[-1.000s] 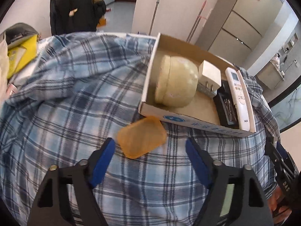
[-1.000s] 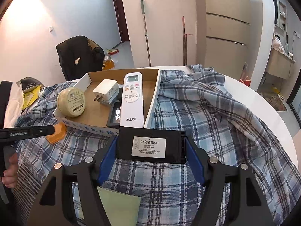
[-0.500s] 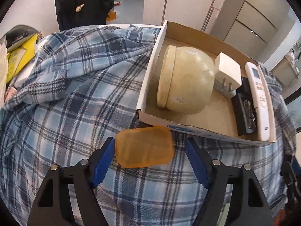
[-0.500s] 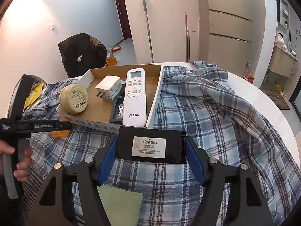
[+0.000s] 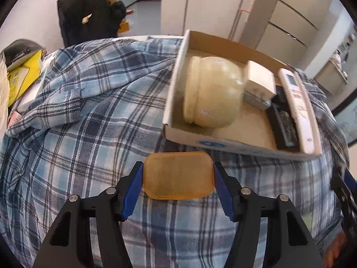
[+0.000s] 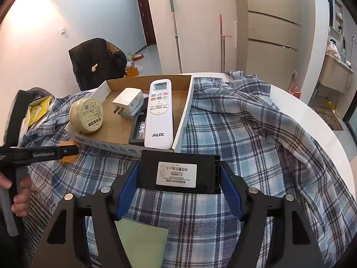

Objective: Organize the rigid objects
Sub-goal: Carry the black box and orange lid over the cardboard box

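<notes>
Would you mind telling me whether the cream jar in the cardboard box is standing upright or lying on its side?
On its side: the cream jar shows its labelled base facing sideways.

Right tongs (image 6: 178, 174) gripping black box (image 6: 178, 170), cardboard tray (image 6: 186, 111) behind

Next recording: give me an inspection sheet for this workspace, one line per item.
Surface: plaid shirt spread over a white round table.
Job's things: cardboard box holds cream jar, white plug adapter, AUX remote and a dark flat item; orange pad lies outside, by the box front.
Clutter: yellow package at the table's edge; green sheet.
Grippers: left gripper has just been closing around the orange pad; right gripper shut on black case.
Cables: nothing seen.
Surroundings: dark draped chair, mop, cabinets.
</notes>
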`<act>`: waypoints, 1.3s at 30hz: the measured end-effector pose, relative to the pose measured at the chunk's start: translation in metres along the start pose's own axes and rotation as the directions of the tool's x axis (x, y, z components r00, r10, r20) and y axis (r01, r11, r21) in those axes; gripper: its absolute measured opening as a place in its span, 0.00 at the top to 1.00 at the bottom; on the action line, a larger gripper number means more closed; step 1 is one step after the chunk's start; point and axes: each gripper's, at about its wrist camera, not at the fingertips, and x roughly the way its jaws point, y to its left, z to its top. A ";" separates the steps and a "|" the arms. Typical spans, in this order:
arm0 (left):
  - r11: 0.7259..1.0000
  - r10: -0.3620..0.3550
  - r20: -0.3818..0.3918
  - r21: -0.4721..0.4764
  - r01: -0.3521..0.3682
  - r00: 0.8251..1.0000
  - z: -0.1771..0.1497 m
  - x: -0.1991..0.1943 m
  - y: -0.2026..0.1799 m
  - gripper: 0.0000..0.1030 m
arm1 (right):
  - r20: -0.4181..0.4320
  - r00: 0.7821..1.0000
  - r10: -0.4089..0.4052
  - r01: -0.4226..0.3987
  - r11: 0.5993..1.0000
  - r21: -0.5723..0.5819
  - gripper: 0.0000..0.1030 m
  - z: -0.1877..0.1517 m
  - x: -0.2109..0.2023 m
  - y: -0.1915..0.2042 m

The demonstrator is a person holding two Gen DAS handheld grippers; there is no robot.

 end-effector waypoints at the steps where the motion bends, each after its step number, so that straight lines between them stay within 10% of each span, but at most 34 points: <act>1: 1.000 -0.014 -0.002 0.013 0.014 1.000 -0.002 -0.005 -0.001 0.38 | 0.000 1.000 0.000 0.000 1.000 -0.001 0.34 0.000 0.000 0.000; 9: 0.989 0.008 0.139 0.145 -0.028 0.990 -0.009 -0.050 -0.030 0.38 | 0.006 1.000 -0.004 0.004 1.000 -0.001 0.34 0.000 -0.001 0.000; 21: 0.952 -0.050 0.429 0.293 -0.087 0.902 0.011 -0.102 -0.086 0.38 | 0.129 0.990 -0.050 0.054 0.998 -0.027 0.34 0.016 -0.034 0.007; 39: 0.949 0.035 0.178 0.303 -0.088 0.983 0.037 0.009 -0.114 0.38 | 0.061 0.995 -0.076 0.072 0.996 0.051 0.34 0.032 -0.017 -0.025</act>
